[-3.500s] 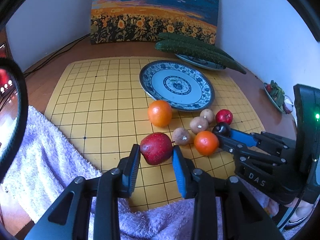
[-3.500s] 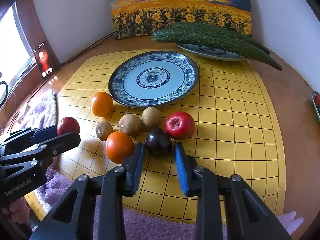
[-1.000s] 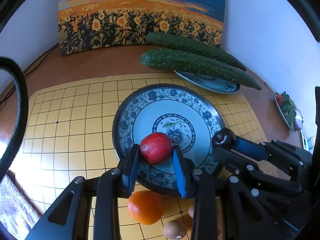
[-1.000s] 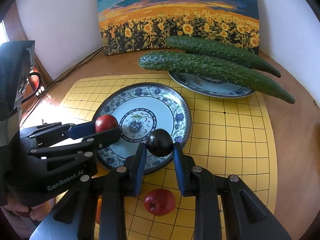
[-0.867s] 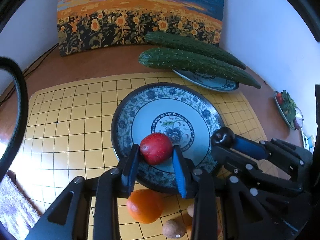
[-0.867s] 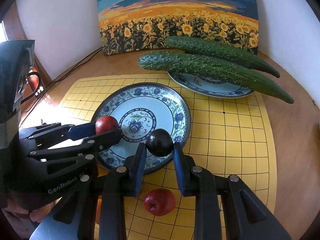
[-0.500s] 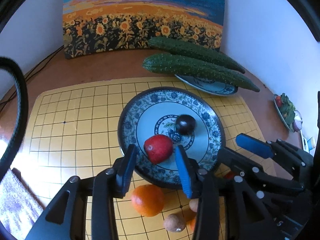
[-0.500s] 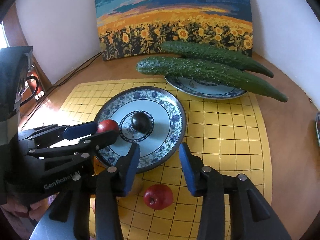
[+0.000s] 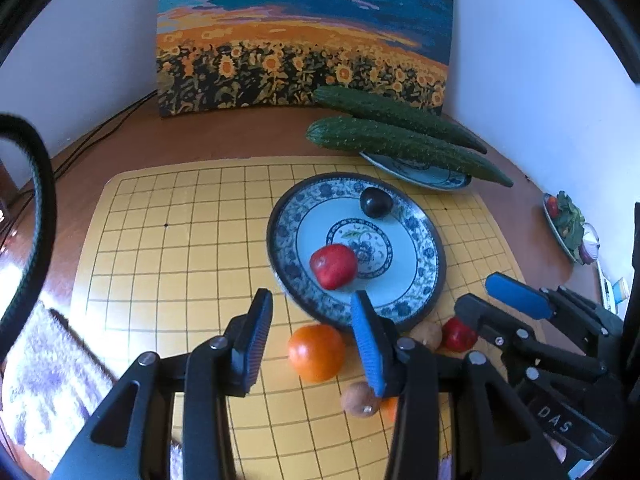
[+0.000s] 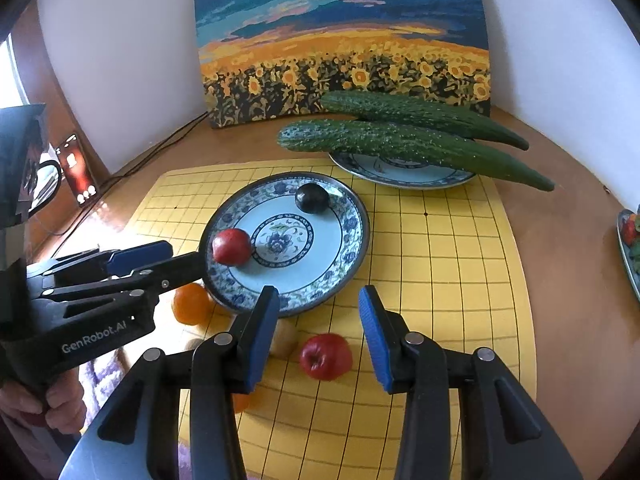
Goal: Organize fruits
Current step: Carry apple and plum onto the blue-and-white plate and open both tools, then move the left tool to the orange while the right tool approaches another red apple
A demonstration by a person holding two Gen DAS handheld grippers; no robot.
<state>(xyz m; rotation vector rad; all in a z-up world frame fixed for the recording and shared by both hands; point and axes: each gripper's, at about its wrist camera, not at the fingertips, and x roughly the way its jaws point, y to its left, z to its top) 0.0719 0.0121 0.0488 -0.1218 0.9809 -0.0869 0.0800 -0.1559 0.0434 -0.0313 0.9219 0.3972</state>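
The yellow grid mat [image 9: 176, 248] carries the blue-patterned plate [image 9: 424, 236], which holds two fruits: a red apple [image 9: 333, 266] at about 8 o'clock of the plate's centre medallion and a dark plum [image 9: 376, 202] near the rim at 1 o'clock. Both claws are empty and part open. The left gripper [image 9: 312, 336] hangs just off the plate's near rim with an orange [image 9: 316, 353] showing between its jaws on the mat below. The right gripper [image 10: 320, 334] frames a second red apple [image 10: 326, 356] on the mat, with nothing pressed by its pads.

My judgement is that the step in hand is reaching for the next pair. To do it well, each claw should drop straight over its fruit, centre it between the pads and close gently, since round fruit rolls away from an off-centre squeeze. The small brown fruits [image 9: 360, 399] lie close by at 5 o'clock of the orange; keep the fingers clear of them.
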